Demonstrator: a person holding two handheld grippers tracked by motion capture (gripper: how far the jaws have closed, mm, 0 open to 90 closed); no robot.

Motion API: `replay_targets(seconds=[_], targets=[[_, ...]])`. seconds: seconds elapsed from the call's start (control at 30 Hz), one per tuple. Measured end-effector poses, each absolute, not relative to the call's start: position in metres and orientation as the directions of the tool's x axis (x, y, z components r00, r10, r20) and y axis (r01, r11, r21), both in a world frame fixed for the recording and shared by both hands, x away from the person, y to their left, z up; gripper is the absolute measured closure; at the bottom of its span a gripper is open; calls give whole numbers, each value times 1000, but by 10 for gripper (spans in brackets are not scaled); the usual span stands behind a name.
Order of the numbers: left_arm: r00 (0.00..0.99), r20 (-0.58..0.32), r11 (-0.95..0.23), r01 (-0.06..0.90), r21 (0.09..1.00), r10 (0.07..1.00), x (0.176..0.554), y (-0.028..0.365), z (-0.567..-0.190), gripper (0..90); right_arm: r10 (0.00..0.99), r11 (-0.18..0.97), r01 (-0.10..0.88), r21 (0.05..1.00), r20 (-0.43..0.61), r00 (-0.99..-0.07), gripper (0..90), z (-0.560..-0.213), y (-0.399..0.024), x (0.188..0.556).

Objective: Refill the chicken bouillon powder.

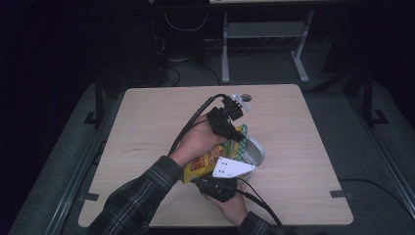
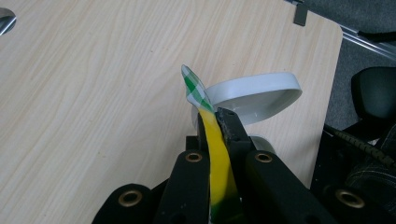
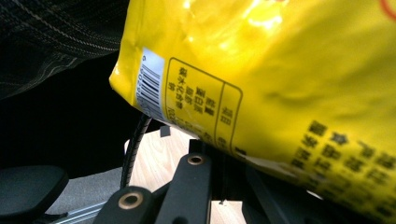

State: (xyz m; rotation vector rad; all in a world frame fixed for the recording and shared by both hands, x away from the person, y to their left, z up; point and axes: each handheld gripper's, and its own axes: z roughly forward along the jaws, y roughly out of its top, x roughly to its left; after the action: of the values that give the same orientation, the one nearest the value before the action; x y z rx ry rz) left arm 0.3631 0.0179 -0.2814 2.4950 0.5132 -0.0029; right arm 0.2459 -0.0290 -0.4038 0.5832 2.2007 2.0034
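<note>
A yellow snack bag (image 1: 204, 161) with a green-and-white checked top corner (image 2: 194, 88) hangs tilted over the table between both grippers. My left gripper (image 1: 234, 135) comes from above and is shut on the bag's top edge; in the left gripper view its jaws (image 2: 215, 117) pinch the yellow film (image 2: 219, 172). My right gripper (image 1: 208, 180), with its grey plate on top, is shut on the bag's lower end from the near side. In the right gripper view the bag's printed back (image 3: 280, 70) covers the jaw tips (image 3: 219, 154). A white bowl (image 1: 255, 149) sits right of the bag, under its top corner (image 2: 261, 91).
The light wooden table (image 1: 147, 127) has a round metal grommet (image 1: 244, 98) near its far edge. A black seat (image 2: 373, 93) stands beyond the table's corner. Both forearms in plaid sleeves (image 1: 137, 196) come in over the near edge.
</note>
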Motion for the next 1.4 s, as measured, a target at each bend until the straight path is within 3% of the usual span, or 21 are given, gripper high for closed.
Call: replay_targets(seconds=[1.4], targets=[[925,-116,-756,364,543,362,361,18,-282,896,348,50,210,976,180,-920,900,-401,-28,245]])
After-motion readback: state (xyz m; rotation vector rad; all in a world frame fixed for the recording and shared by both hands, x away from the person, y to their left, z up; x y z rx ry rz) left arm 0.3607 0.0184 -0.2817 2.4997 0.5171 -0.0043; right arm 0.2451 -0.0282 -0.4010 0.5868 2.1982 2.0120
